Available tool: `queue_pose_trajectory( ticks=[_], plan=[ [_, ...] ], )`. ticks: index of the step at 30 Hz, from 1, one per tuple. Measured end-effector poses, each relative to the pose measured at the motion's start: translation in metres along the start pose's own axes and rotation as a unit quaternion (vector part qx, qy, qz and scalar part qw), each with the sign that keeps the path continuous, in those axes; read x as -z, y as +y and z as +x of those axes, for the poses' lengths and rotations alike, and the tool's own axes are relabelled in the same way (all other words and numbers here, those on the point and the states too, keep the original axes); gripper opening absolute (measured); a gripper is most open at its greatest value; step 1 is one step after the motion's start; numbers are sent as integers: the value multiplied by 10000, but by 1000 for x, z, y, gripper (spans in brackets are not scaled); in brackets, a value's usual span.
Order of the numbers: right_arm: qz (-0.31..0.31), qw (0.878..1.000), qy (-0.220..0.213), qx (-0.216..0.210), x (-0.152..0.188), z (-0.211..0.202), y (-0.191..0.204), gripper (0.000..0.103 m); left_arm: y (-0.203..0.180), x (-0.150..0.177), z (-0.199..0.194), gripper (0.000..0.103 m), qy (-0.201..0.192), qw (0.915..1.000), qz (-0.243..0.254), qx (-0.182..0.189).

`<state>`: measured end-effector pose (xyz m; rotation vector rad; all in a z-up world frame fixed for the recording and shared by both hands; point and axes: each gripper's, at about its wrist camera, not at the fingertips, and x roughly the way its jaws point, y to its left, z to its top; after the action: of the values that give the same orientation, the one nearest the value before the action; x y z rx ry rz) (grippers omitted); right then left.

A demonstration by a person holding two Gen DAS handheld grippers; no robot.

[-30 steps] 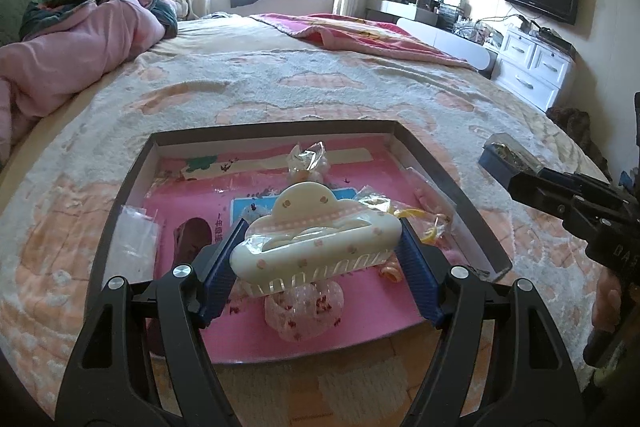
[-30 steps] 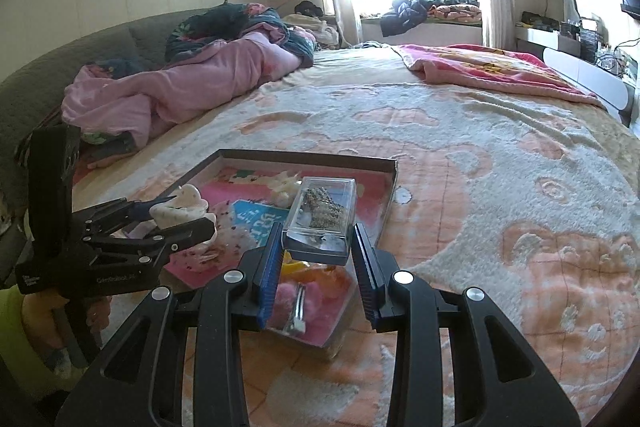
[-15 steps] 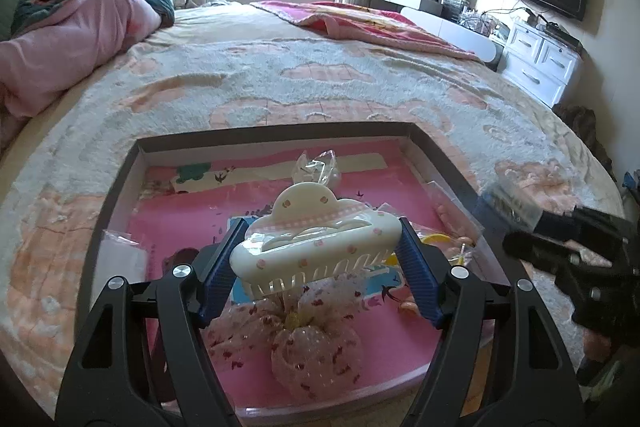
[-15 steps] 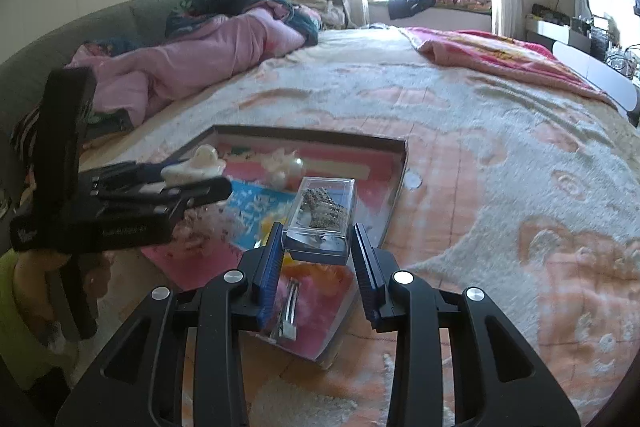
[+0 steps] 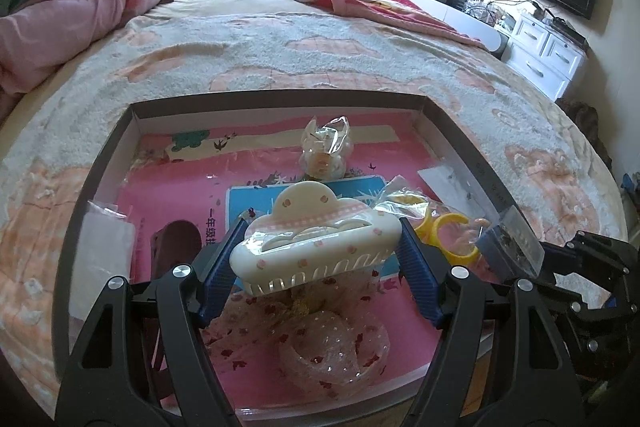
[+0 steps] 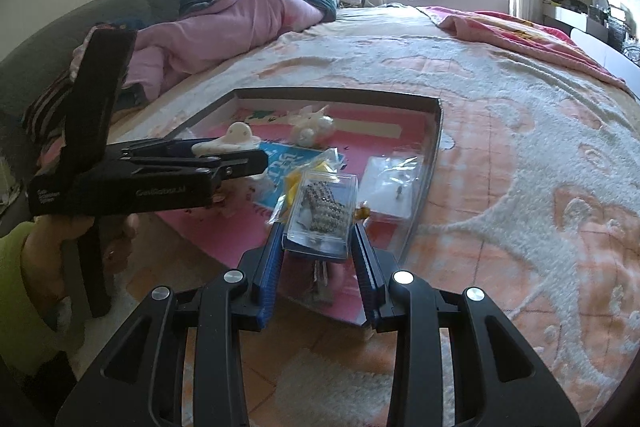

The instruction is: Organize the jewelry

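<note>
My left tool [image 5: 318, 259] grips the cream cloud-shaped plastic hair claw [image 5: 316, 239] above the shallow pink-lined box [image 5: 280, 97]; at its three o'clock, my right tool [image 6: 318, 247] clamps the clear jewelry case [image 6: 322, 213], both poised for placing inside.

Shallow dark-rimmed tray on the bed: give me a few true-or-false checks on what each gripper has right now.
1. The left gripper is shut on a cream cloud-shaped hair claw clip. True.
2. The right gripper is empty. False: it is shut on a small clear plastic box of beaded jewelry.
3. Both held items hang above the shallow dark-rimmed tray with the pink liner. True.
4. The yellow rings lie on the blanket outside the tray. False: they lie inside it.
</note>
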<state>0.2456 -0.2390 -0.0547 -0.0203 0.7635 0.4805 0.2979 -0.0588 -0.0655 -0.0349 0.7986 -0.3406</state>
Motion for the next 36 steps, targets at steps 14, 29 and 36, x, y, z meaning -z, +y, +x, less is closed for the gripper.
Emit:
queue_pose_trajectory(
  ticks=[14, 29, 36],
  plan=[
    [98, 9999, -8, -59, 3, -2, -4, 33, 2, 8, -6, 65, 68, 9999, -79, 42],
    [232, 9988, -384, 196, 4, -30, -11, 61, -7, 15, -38, 87, -147, 9999, -56, -29],
    [321, 9953, -824, 398, 5, -57, -10, 84, -13, 20, -71, 91, -439, 9989, -62, -151]
  ],
)
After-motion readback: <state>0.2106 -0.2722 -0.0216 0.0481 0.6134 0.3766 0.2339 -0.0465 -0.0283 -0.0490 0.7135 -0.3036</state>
